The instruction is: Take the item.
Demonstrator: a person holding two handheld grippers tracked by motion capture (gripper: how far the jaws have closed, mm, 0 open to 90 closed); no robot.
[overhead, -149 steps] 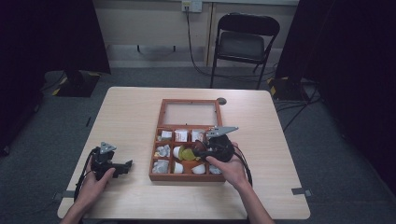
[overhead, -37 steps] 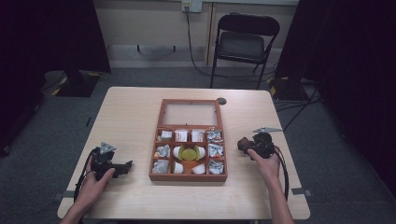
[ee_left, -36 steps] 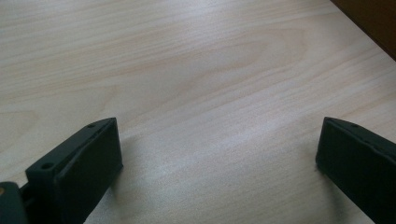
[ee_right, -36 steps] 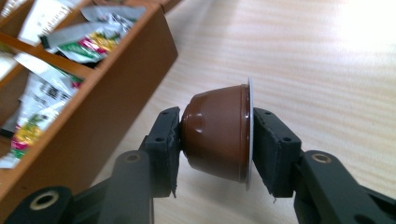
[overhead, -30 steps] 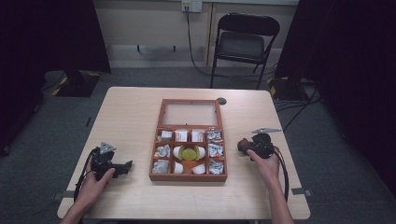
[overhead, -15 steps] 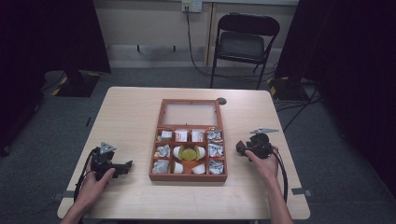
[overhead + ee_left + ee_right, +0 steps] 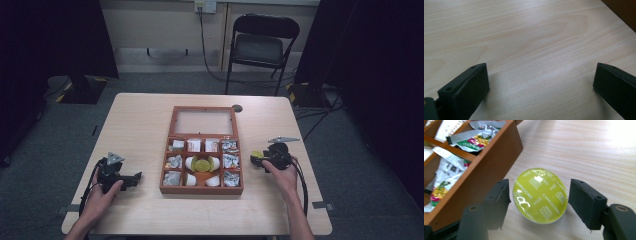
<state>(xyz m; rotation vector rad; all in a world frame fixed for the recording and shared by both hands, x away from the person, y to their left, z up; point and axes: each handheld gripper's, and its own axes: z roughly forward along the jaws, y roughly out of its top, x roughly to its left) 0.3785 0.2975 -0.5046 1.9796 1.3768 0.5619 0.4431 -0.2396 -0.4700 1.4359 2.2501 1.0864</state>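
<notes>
Table: pale wood; everything I work with sits on it.
Box: one wooden box at the middle, its glass lid laid open away from me, its tray split into small compartments. Sachets fill the outer ones, white pods and one more yellow-topped pod sit in the centre column. I can't count the sachets reliably.
Left gripper: in my left hand, low on the table and well apart from the box's left wall. Its jaws stand wide with bare wood between them, holding nothing.
Right gripper: in my right hand, just beside the box's right wall. Jaws spread, one either side of the pod, a sliver of gap on each side as far as I can judge, so no grip on it.
Cappuccino pod: one, lying on the table foil side up, right between my right jaws and close to the box wall. It is round, so it has no long axis to line up with.
Nearer hand: the right by far; my guess is that any next move on this pod is its job.
</notes>
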